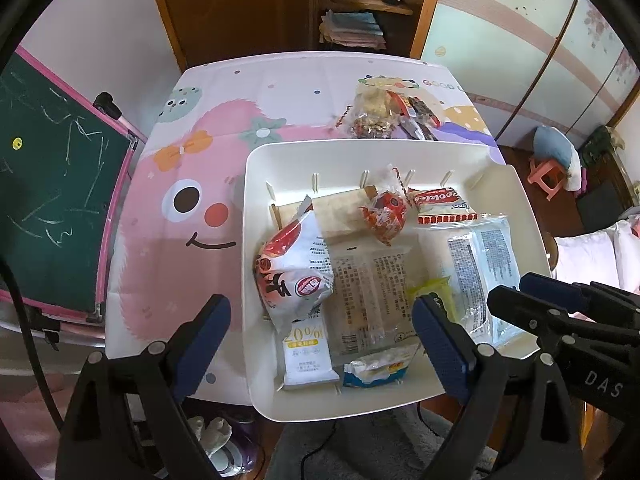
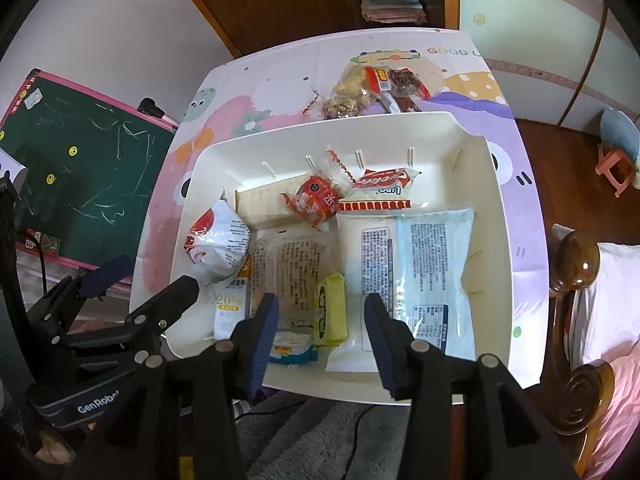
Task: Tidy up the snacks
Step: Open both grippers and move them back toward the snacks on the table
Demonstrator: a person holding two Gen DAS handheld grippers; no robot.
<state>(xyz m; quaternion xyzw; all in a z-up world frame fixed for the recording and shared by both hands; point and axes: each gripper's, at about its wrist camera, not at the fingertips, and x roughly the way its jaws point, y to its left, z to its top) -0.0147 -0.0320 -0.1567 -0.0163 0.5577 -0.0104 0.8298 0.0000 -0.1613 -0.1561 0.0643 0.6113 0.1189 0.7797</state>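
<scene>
Left tongs [image 1: 322, 338] released, jaws spread wide over the white tray's [image 1: 256, 184] near-left corner, nothing between the pads. In the tray, left to right: red-white packet [image 1: 296, 276], clear wrapped bar [image 1: 366, 296], yellow packet [image 2: 330, 308], pale blue pack [image 2: 434, 264]. Right tongs [image 2: 320, 330] part open above the near edge — gripping nothing. More snacks [image 1: 388, 114] on the tabletop [image 1: 192, 208] beyond the tray.

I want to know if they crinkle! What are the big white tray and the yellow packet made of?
The white tray looks like smooth, matte hard plastic, with moulded ribs. The yellow packet looks like thin, slightly glossy plastic film, so it probably crinkles.
</scene>
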